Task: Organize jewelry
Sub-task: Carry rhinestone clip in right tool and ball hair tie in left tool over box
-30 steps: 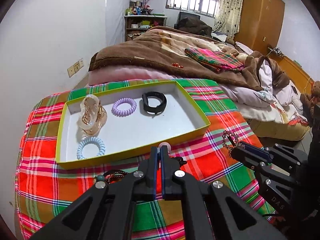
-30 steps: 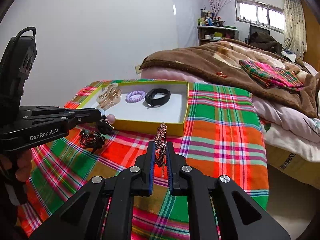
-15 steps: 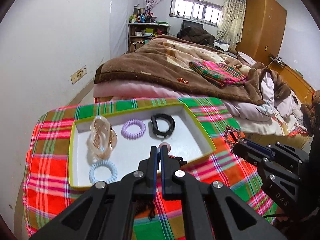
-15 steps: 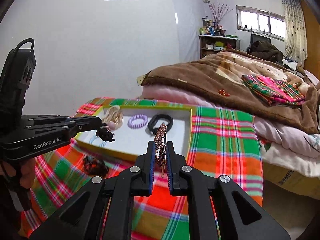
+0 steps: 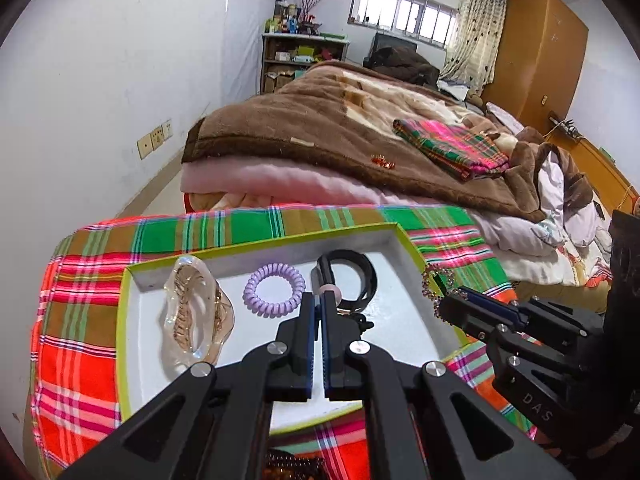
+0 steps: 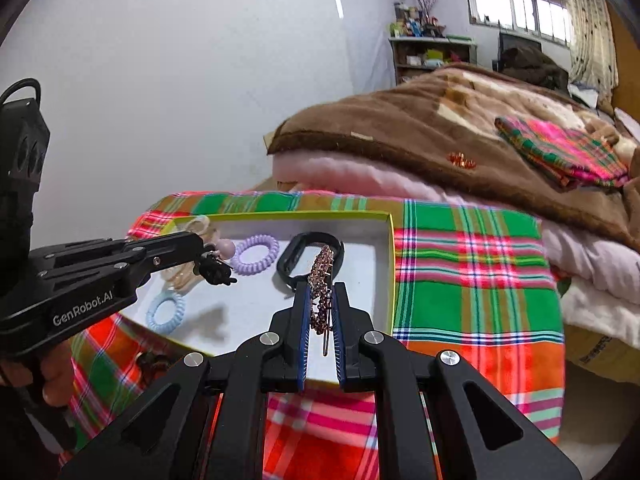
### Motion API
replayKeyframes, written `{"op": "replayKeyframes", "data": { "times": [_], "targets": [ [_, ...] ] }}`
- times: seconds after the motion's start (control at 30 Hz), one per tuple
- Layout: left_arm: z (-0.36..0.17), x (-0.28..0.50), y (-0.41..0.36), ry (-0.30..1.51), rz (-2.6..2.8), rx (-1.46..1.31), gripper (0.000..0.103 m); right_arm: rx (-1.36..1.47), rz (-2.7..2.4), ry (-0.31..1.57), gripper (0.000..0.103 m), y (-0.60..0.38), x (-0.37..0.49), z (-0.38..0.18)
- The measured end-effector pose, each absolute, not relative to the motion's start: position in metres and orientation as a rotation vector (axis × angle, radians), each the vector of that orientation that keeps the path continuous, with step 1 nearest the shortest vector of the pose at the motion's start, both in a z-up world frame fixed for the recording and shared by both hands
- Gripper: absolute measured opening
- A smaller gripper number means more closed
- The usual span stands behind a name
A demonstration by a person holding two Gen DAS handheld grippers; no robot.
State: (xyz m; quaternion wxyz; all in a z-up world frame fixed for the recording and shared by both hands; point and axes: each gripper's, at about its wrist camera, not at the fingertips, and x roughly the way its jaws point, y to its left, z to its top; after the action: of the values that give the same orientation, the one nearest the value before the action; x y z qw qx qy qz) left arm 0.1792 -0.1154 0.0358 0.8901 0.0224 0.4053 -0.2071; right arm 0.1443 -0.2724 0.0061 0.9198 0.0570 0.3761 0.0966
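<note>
Right gripper (image 6: 320, 312) is pinching a sparkly rhinestone hair clip (image 6: 321, 280) and left gripper (image 5: 319, 308) is clamped on a small black clip with a pink bead (image 6: 218, 262), both hovering over the white tray with the yellow-green rim (image 5: 124, 320). Already in it: clear amber claw clip (image 5: 192, 316), purple coil tie (image 5: 274, 290), blue coil tie (image 6: 166, 312), black band (image 5: 356, 276). Looks mostly done, but a dark beaded piece (image 6: 154, 362) sits on the plaid surface (image 6: 472, 288).

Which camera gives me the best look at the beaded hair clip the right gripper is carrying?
The right wrist view: the beaded hair clip stands centred between the right gripper pads, full length, above the tray. The left wrist view shows only its sparkly tip off to the side, poking from that gripper.
</note>
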Motion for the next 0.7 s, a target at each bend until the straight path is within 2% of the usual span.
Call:
{"op": "replayKeyframes", "data": {
  "times": [0.7],
  "targets": [
    [-0.007, 0.195, -0.119, 0.92, -0.406, 0.077, 0.003, 0.097, 0.141, 0.865, 0.01, -0.272, 0.173, -0.031]
  ]
}}
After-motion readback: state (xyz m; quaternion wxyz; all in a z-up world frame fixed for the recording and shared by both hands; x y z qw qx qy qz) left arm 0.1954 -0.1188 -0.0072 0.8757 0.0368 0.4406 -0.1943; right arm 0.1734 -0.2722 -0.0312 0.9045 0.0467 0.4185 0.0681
